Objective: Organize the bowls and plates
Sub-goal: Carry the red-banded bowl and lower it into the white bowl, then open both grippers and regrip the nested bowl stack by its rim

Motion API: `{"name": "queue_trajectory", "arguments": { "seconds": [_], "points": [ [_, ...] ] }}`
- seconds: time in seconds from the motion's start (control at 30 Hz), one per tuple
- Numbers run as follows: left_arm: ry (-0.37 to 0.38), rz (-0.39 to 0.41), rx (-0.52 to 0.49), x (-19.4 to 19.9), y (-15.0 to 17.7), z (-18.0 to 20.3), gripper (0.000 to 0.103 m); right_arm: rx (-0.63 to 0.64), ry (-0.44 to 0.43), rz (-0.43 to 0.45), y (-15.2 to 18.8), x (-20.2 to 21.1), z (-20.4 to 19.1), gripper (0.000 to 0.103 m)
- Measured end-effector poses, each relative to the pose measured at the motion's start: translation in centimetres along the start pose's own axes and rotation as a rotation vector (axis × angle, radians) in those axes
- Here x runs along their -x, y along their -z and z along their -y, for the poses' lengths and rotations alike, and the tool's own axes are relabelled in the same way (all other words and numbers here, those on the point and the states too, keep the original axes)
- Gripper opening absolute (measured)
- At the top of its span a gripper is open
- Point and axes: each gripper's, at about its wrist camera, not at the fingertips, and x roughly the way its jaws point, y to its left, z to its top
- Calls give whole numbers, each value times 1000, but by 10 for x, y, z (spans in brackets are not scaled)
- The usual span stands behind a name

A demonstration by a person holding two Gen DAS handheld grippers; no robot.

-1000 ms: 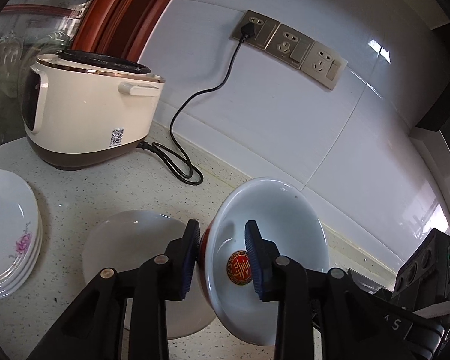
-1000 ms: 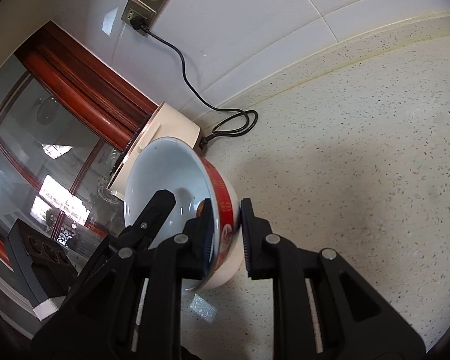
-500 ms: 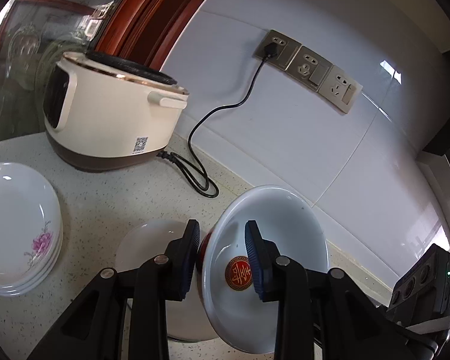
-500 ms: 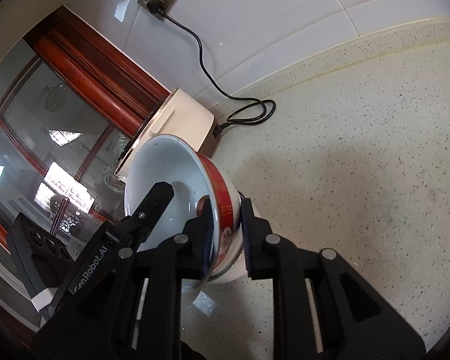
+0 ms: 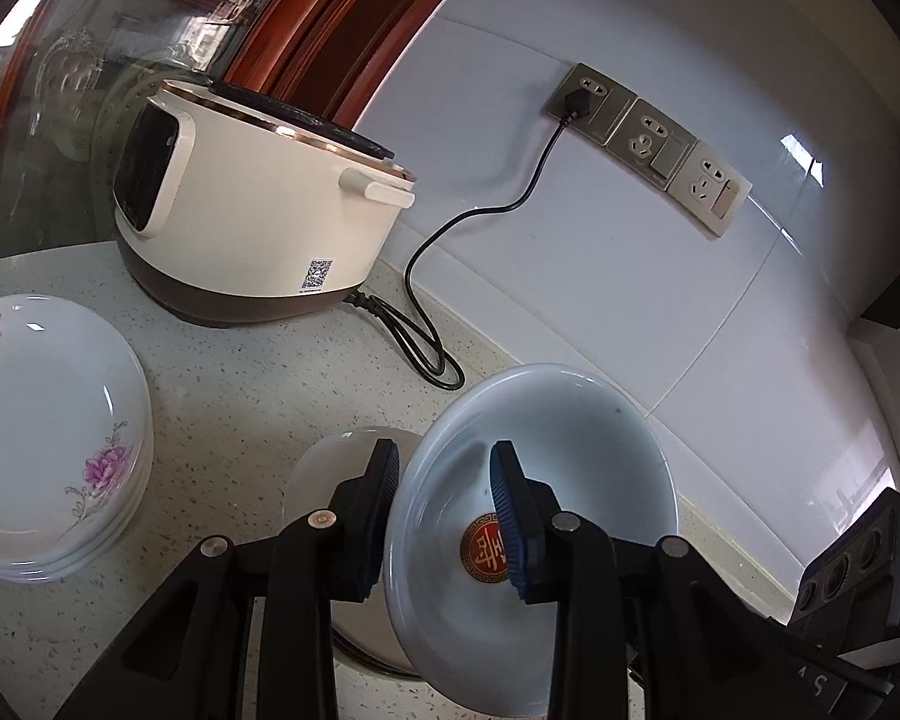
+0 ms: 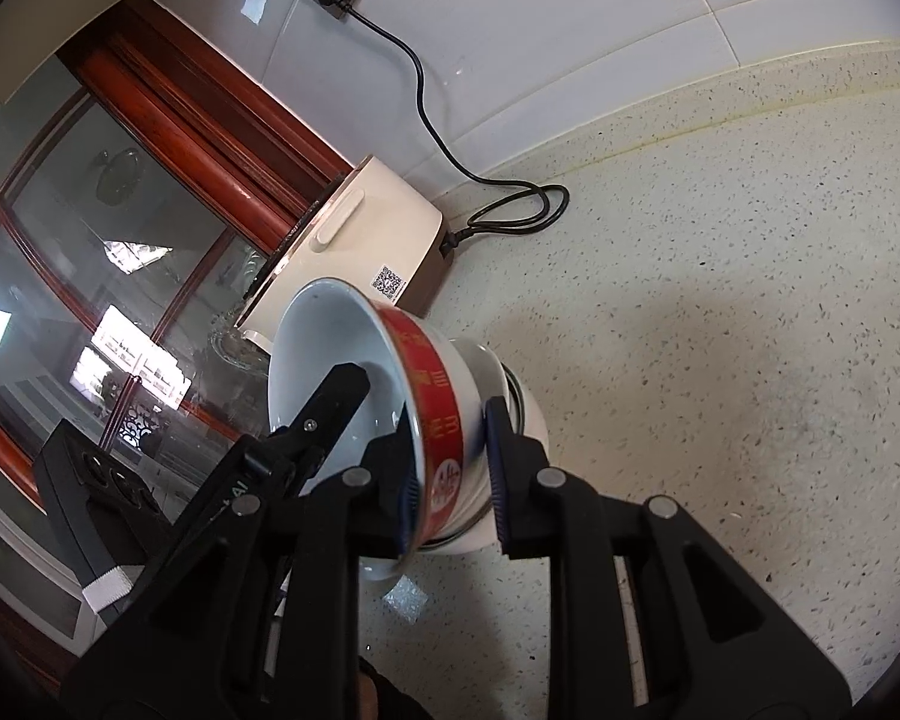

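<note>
Clearly, both tools straddled the red-banded bowl (image 6: 432, 414), tilted over a white bowl (image 5: 330, 468) at lower centre. The left tool (image 5: 444, 516) gripped its rim; the right tool (image 6: 450, 480) was opening, its right pad apparently already clear of the wall.

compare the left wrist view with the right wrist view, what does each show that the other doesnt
Only the left wrist view: the stack of floral plates, the bowl's red emblem and the left gripper clamping the bowl's rim.
Only the right wrist view: the bowl's red outer band, the open counter and the right gripper, its jaws opening around the rim.
Both: the bowl, the rice cooker, its black cord and the white dish beneath.
</note>
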Motion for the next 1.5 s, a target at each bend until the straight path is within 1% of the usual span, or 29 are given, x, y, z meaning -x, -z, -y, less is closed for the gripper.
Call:
{"name": "queue_trajectory", "arguments": {
  "seconds": [0.2,0.4,0.53,0.63,0.67,0.8,1.03,1.23,1.3,1.37,1.4,1.43,1.47,1.5],
  "points": [
    [-15,-2,10,-2,0,-1,32,-6,7,-9,2,-5,1,25],
    [-35,-33,36,-10,0,-4,32,0,10,5,4,-6,-1,28],
    [-57,-8,29,-6,0,-4,32,21,22,22,6,-7,-3,35],
    [-75,-8,35,-7,-1,-6,32,35,25,30,5,-5,-6,36],
    [-81,-4,36,-7,-1,-7,33,37,34,30,6,-5,-6,38],
    [-95,22,34,-2,-2,-7,40,43,36,31,6,-5,-6,38],
    [-96,20,32,-2,-2,-7,40,40,32,27,5,-4,-6,38],
    [-99,20,28,-3,-1,-5,41,26,28,10,5,-4,-4,41],
    [-100,20,25,-3,-1,-4,41,13,28,12,4,-3,-2,45],
    [-97,21,26,-3,-1,-5,41,-9,31,24,3,-1,3,54],
    [-101,26,26,-2,-2,-5,46,-25,32,32,2,1,6,63],
    [-104,36,27,0,-2,-5,52,-51,34,47,1,3,10,71],
    [-113,48,27,2,-3,-5,59,-68,34,55,0,4,13,75],
    [-129,62,27,4,-3,-5,74,-87,32,57,-1,5,16,77]
  ]
}}
